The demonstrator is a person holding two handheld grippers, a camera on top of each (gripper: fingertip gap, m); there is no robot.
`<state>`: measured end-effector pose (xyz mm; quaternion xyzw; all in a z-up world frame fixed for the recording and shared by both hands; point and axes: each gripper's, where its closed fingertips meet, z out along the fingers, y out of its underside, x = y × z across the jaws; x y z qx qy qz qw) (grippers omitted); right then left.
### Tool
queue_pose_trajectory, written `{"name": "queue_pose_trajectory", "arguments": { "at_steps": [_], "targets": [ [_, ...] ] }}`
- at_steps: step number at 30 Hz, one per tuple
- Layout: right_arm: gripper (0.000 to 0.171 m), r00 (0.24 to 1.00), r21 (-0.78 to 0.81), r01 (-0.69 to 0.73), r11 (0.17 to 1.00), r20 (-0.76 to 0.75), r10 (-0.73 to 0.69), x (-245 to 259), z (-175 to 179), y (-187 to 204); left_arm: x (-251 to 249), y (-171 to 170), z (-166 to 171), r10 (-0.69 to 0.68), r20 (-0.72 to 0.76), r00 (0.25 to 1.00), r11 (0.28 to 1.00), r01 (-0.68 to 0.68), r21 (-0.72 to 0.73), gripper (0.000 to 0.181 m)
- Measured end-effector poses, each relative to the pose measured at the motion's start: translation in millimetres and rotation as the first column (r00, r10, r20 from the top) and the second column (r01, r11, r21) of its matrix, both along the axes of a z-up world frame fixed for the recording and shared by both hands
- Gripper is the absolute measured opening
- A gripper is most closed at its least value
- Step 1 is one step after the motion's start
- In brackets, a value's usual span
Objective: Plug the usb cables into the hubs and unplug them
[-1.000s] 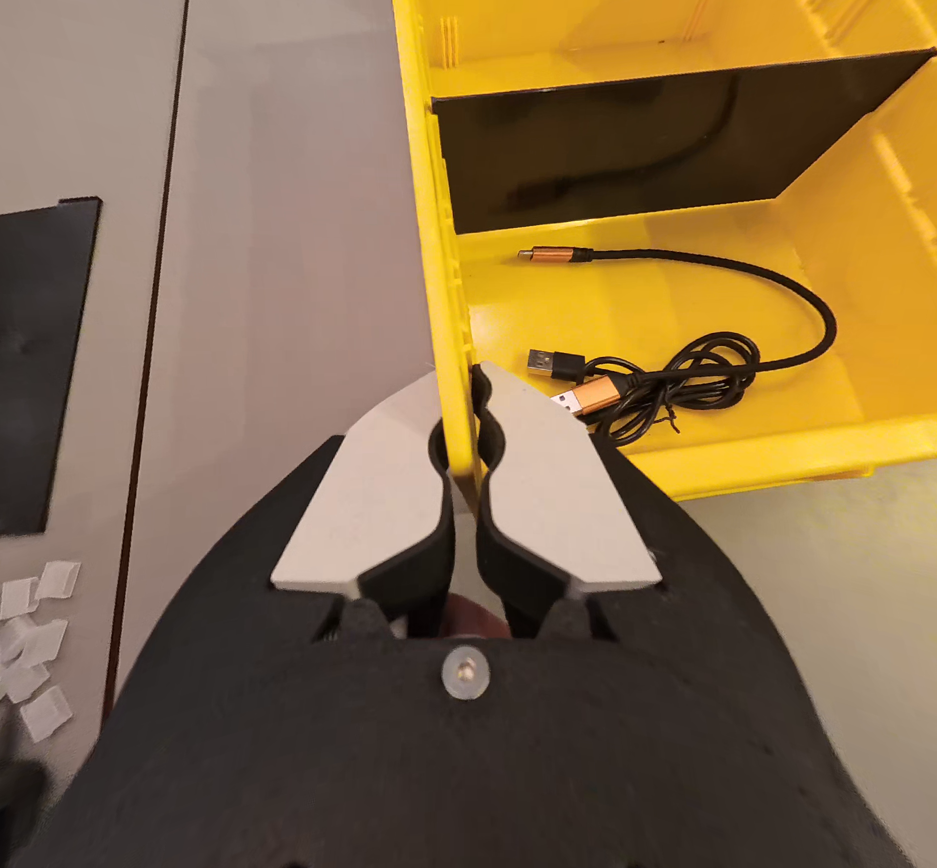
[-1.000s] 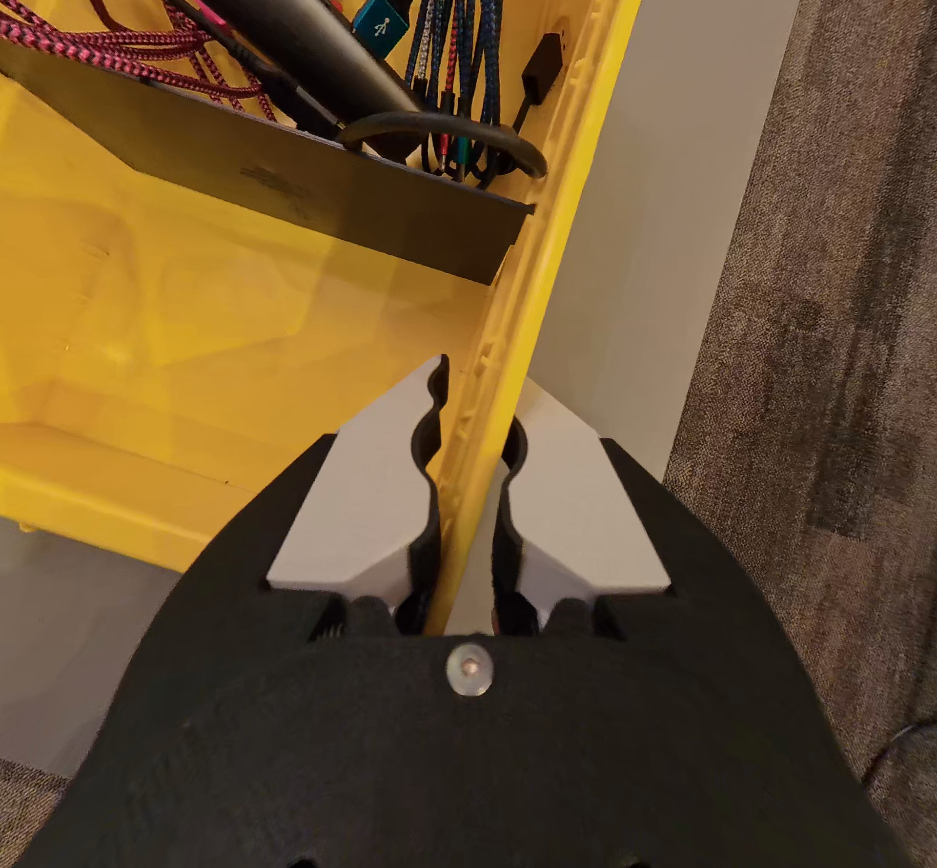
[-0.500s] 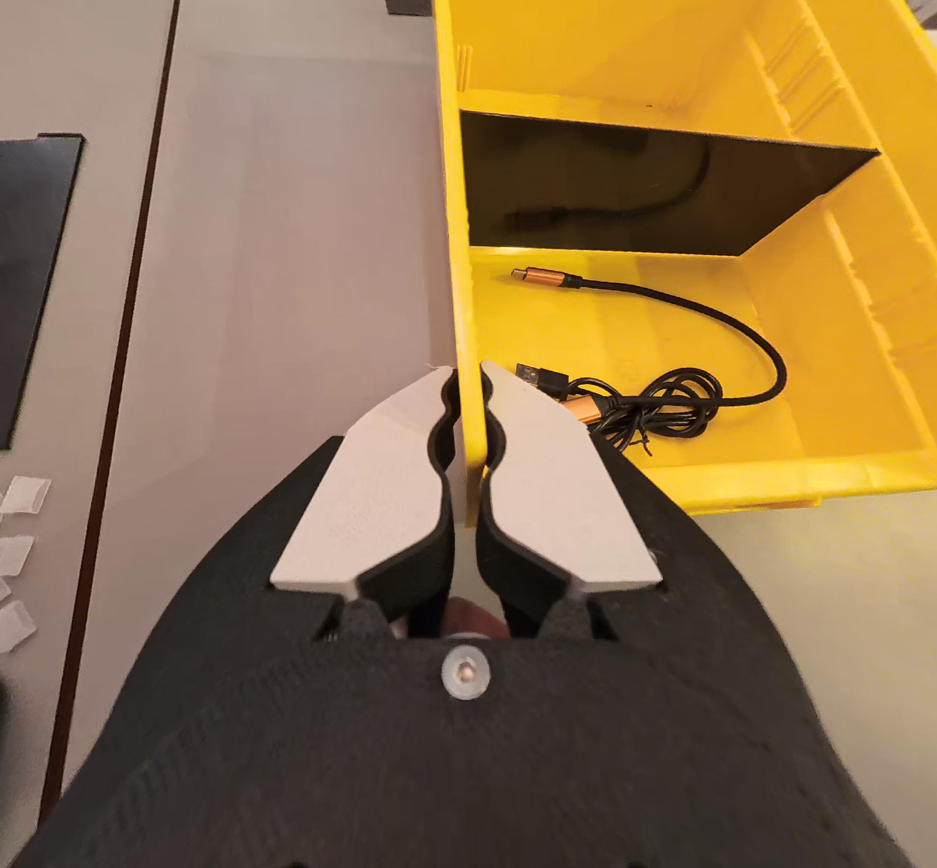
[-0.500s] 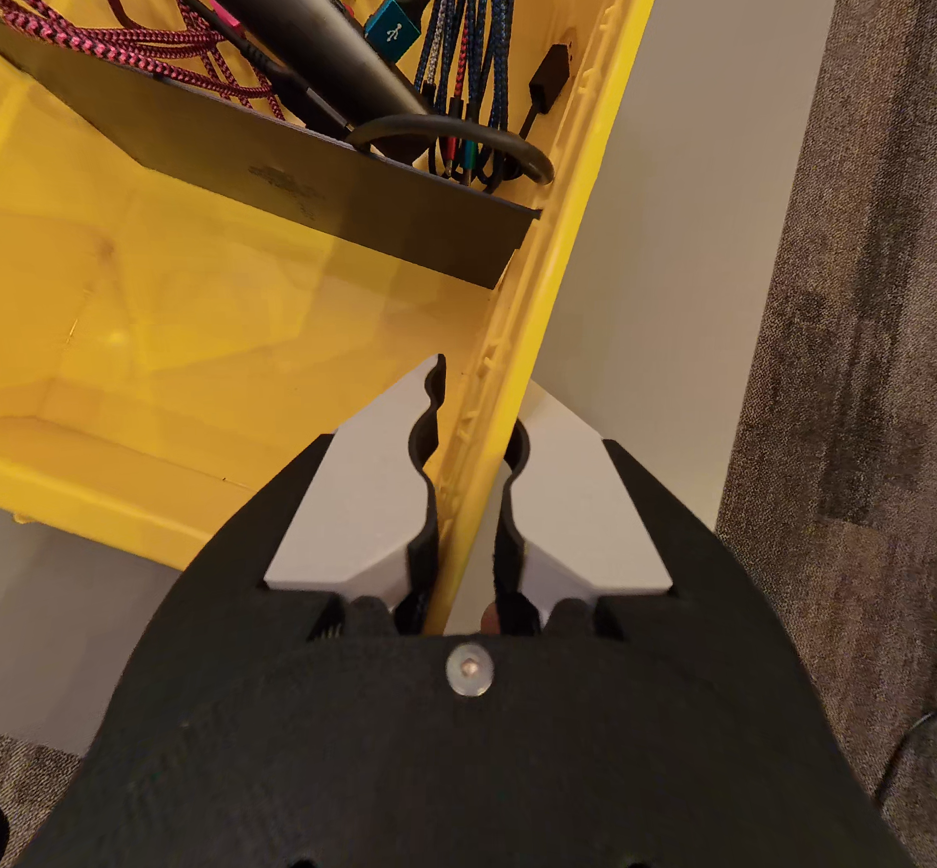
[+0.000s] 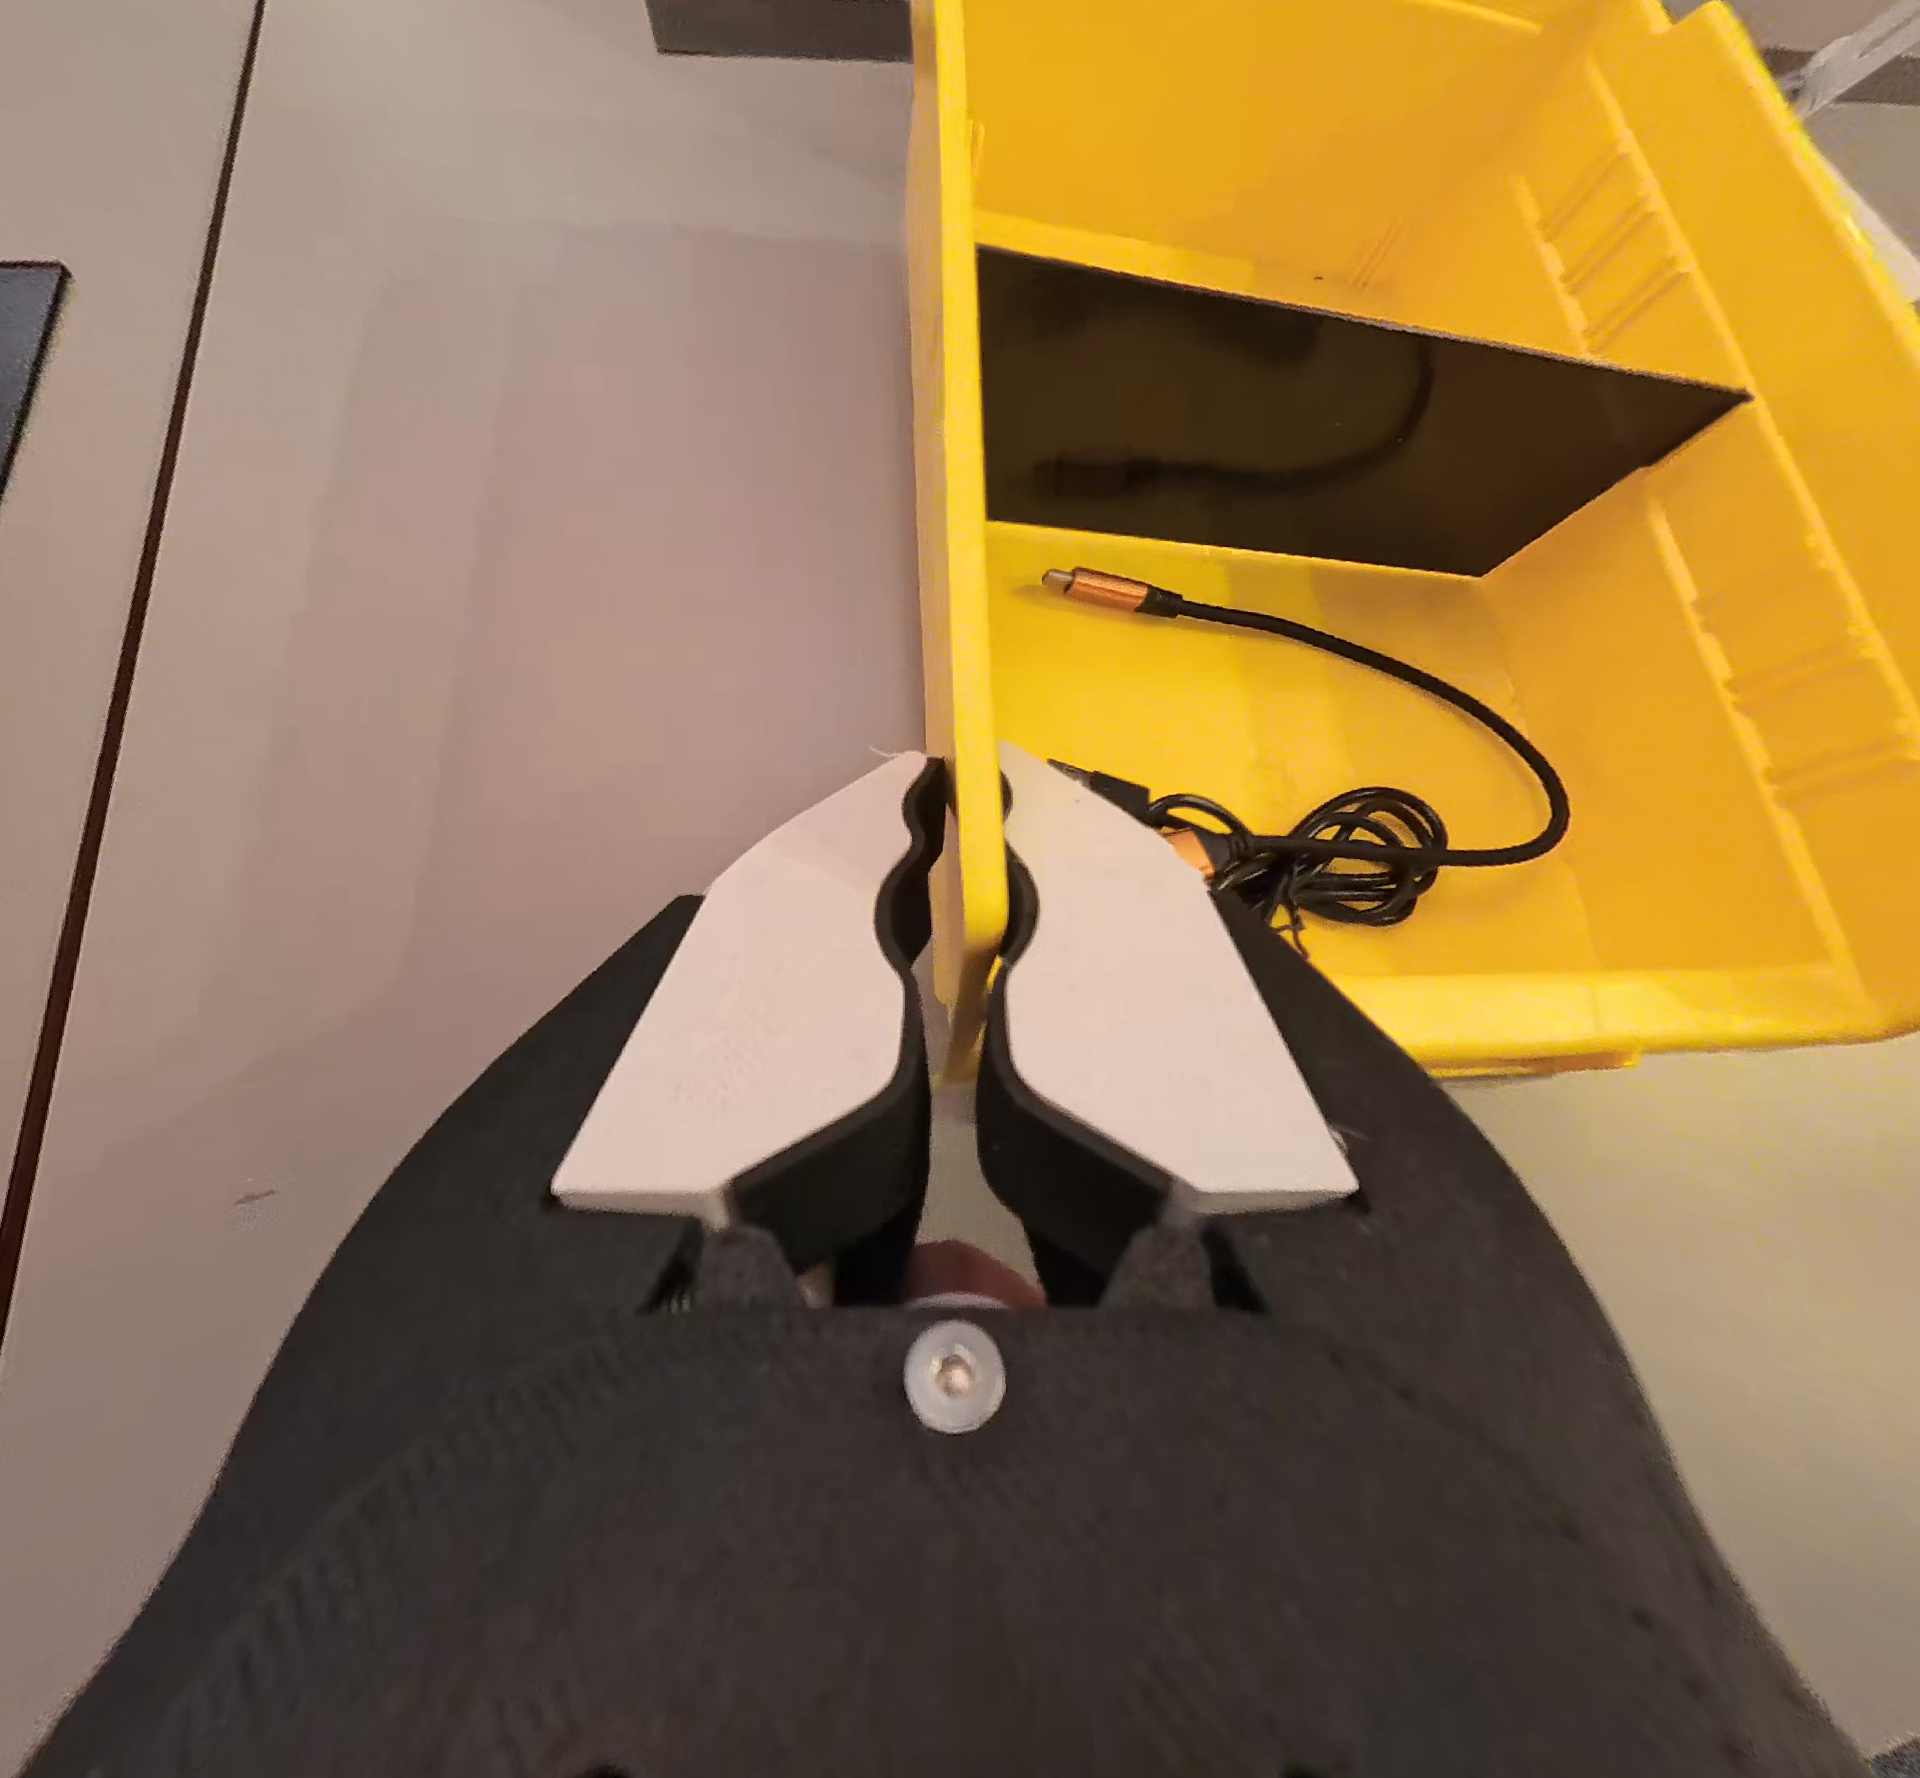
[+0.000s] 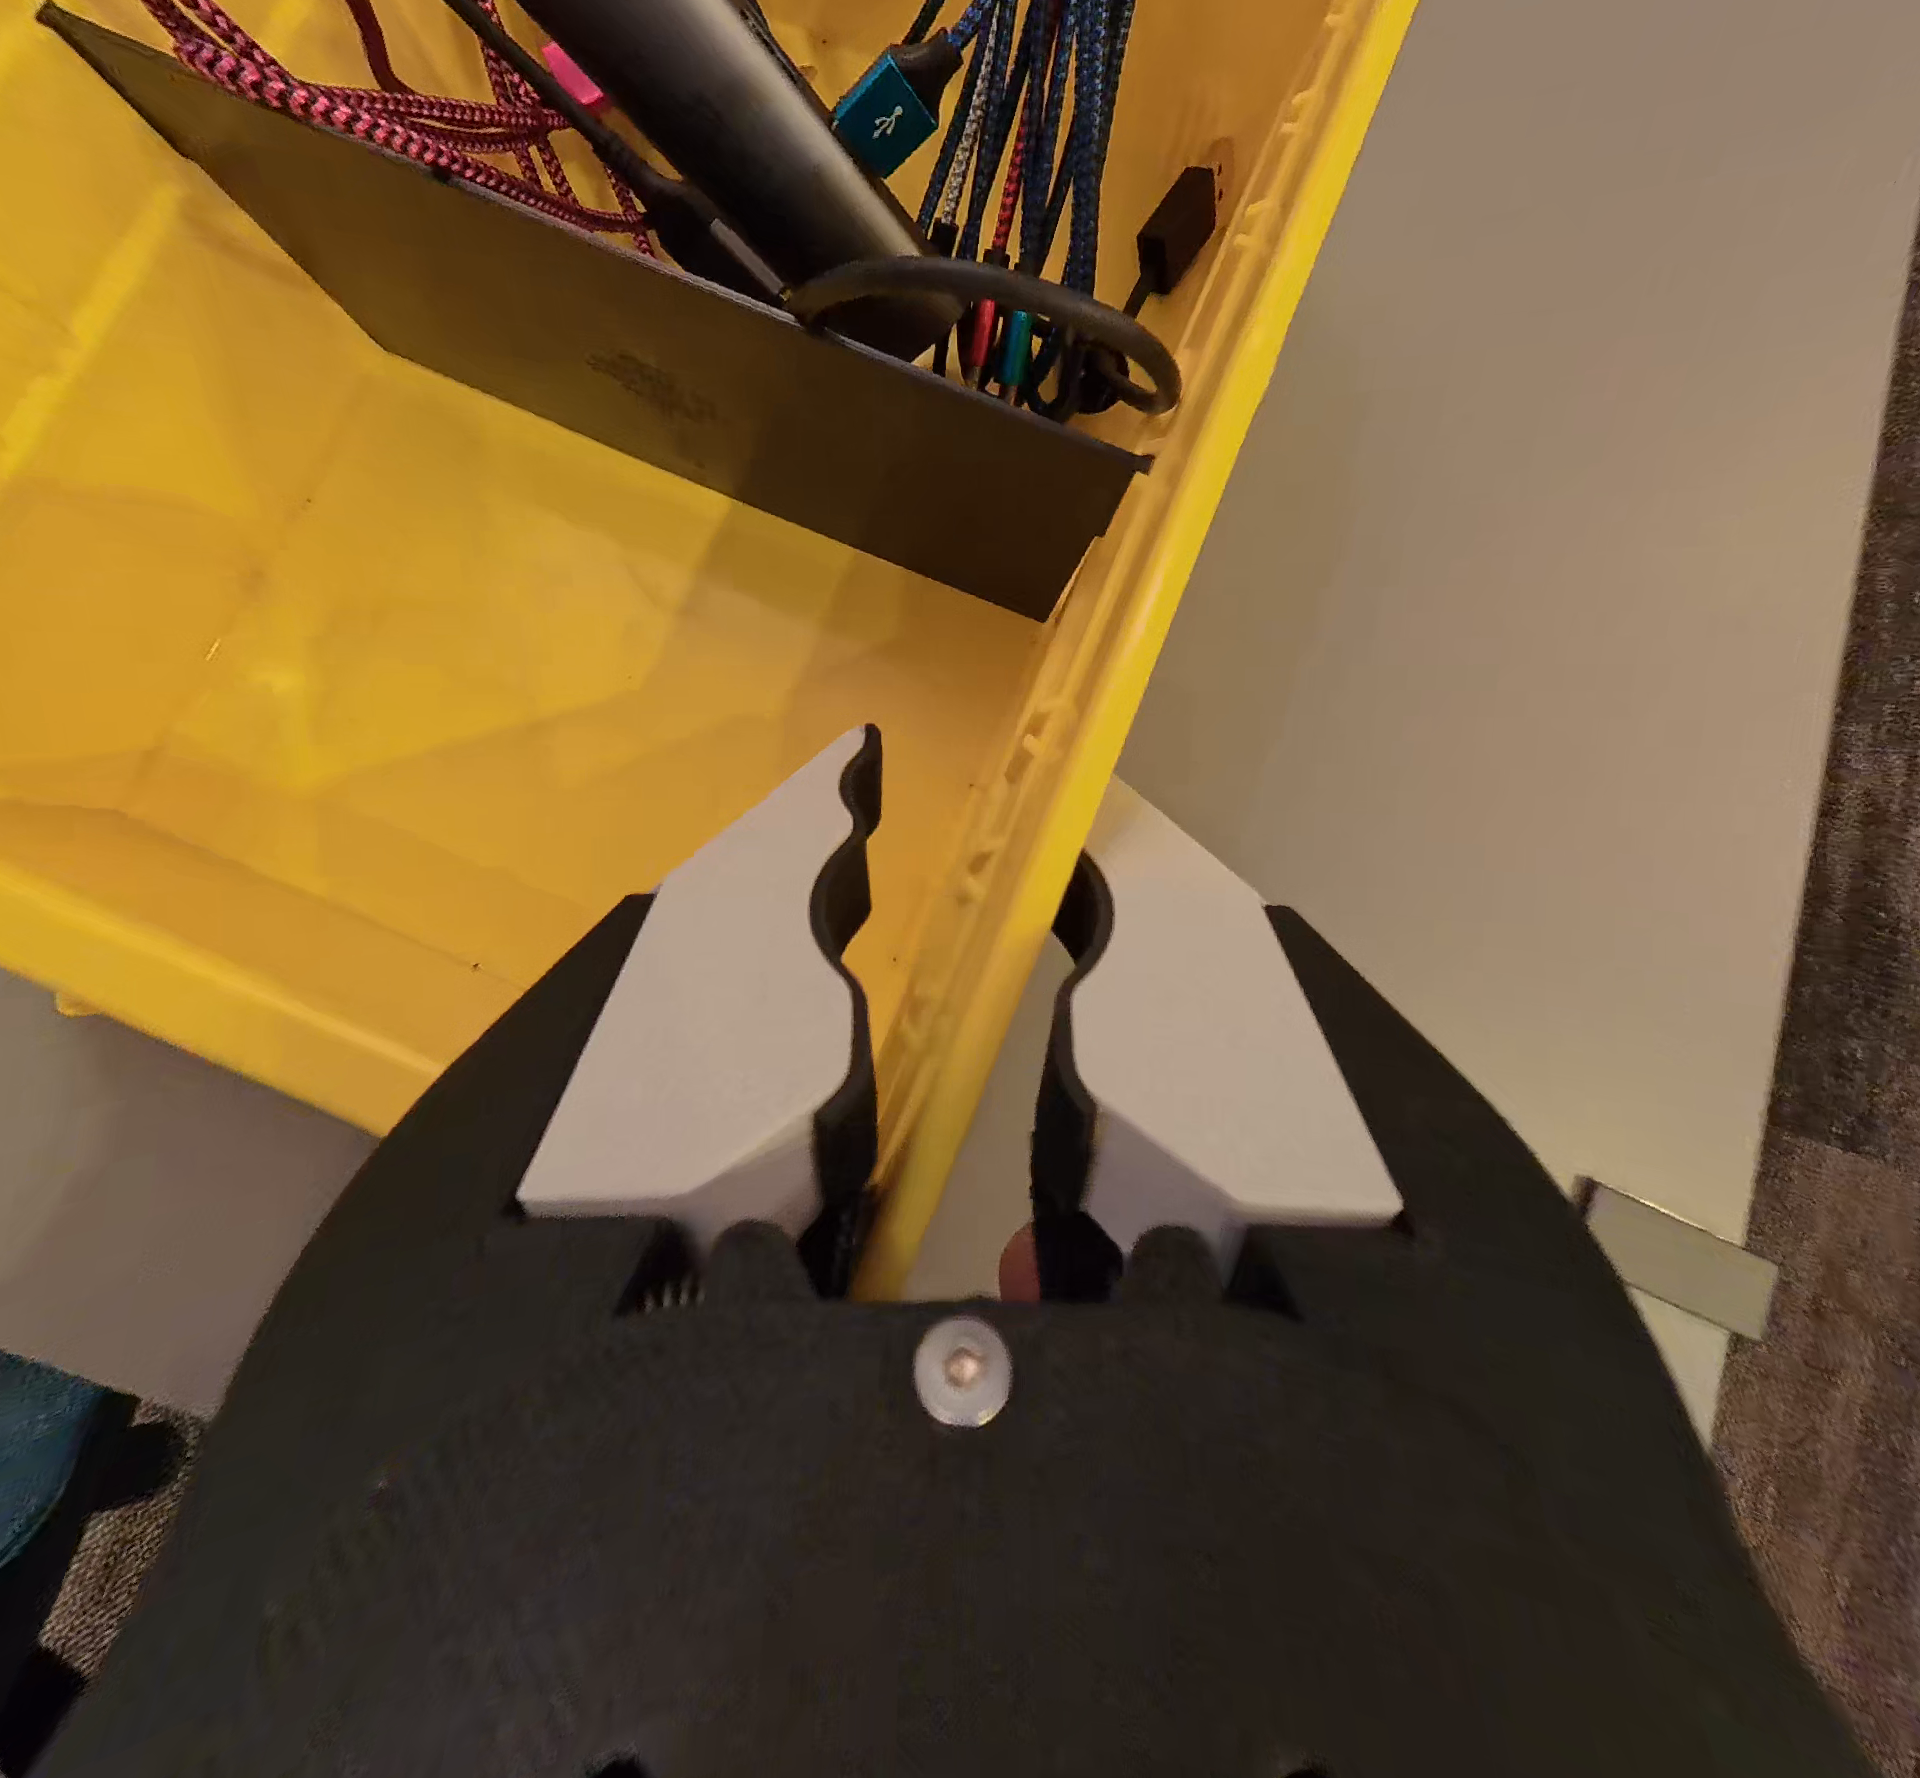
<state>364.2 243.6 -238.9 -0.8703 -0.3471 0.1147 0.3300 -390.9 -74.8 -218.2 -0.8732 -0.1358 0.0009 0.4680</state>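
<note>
A yellow bin stands on the table, split by a black divider. Its near compartment holds a black cable with an orange plug. My left gripper is shut on the bin's left wall. In the right wrist view, my right gripper straddles the bin's right wall with its jaws parted and a gap at the left fingertip. Behind the divider lie a long grey hub, blue braided cables, a teal USB plug and a pink braided cable.
The bin sits on a grey table with a dark seam and a black mat at the far left. A dark patch lies behind the bin. The table's right edge is close to the bin, with carpet beyond it.
The bin and both grippers have shifted across the table; the black mat and white scraps have slid out of the left view. My right gripper's jaws have spread apart from the wall.
</note>
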Motion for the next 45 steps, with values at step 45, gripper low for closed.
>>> {"name": "queue_pose_trajectory", "arguments": {
  "at_steps": [45],
  "targets": [
    [0.085,0.929,-0.013,-0.346,0.938,-0.141,0.341,-251.6,1.5,-142.2,30.3,-89.5,48.8,0.061,-0.022,0.998,0.981,-0.056,0.187,0.005]
  ]
}}
